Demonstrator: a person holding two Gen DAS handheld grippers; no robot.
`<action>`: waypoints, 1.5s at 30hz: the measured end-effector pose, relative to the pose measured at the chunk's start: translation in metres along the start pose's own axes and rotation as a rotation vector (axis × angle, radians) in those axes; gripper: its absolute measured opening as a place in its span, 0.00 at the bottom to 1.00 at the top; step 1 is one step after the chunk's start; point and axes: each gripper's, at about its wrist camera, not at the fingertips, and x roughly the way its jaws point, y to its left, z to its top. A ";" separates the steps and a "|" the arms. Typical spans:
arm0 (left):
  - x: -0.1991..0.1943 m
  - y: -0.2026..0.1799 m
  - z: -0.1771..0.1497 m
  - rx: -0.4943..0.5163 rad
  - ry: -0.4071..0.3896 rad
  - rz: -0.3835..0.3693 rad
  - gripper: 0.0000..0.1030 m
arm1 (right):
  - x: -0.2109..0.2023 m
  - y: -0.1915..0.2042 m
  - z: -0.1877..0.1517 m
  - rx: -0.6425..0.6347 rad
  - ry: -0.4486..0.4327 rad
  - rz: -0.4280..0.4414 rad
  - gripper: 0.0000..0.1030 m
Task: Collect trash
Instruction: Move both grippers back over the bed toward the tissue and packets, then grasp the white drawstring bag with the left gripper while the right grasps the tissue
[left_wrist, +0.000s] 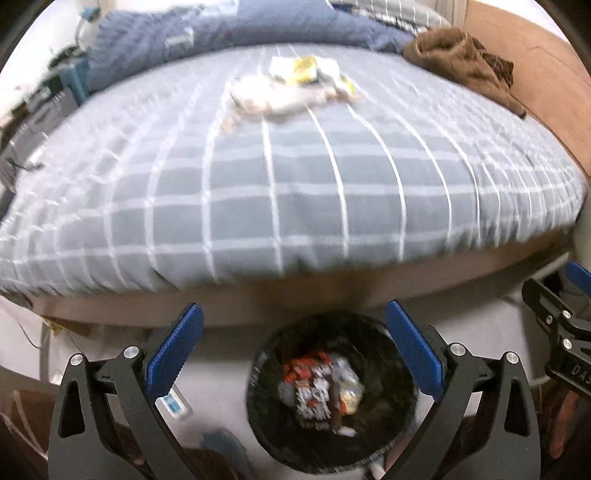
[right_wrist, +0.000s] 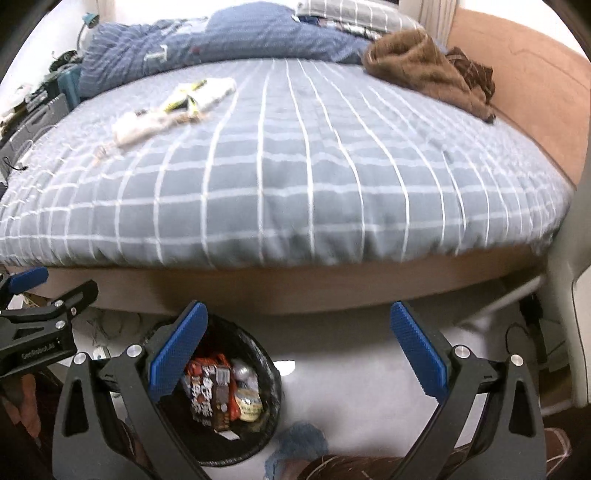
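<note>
Trash first: a heap of white and yellow crumpled wrappers and papers (left_wrist: 295, 83) lies on the bed, upper centre of the left wrist view, upper left in the right wrist view (right_wrist: 173, 107). It rests on the grey bedspread with the white grid pattern (left_wrist: 295, 192), well apart from the bed's near edge.

Down on the floor, the round black waste bin (left_wrist: 384, 435) sits bottom centre in the left view, already holding red, white and brown packets (left_wrist: 321, 387). In the right view the bin (right_wrist: 269, 413) shows lower left, partly behind one blue finger pad.

The left hand-held gripper (left_wrist: 293, 350) hangs over the bin with its fingers spread wide, nothing between them. The right hand-held gripper (right_wrist: 299, 350) is just as wide and empty, over pale floor (right_wrist: 351, 387) beside the bin.

Further out: a rumpled blue striped duvet (left_wrist: 177, 40) along the head of the bed, a brown crumpled garment (left_wrist: 461, 55) at upper right, and the tan bed frame (right_wrist: 295, 288) below the mattress. Both views are somewhat blurred.
</note>
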 end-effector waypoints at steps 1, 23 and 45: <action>-0.004 0.002 0.004 0.001 -0.016 0.006 0.94 | -0.003 0.003 0.004 -0.003 -0.016 0.003 0.93; -0.001 0.063 0.090 -0.112 -0.123 0.009 0.94 | 0.006 0.050 0.097 -0.034 -0.132 0.051 0.93; 0.095 0.034 0.191 -0.042 -0.082 -0.025 0.89 | 0.096 0.061 0.207 -0.058 -0.114 0.041 0.93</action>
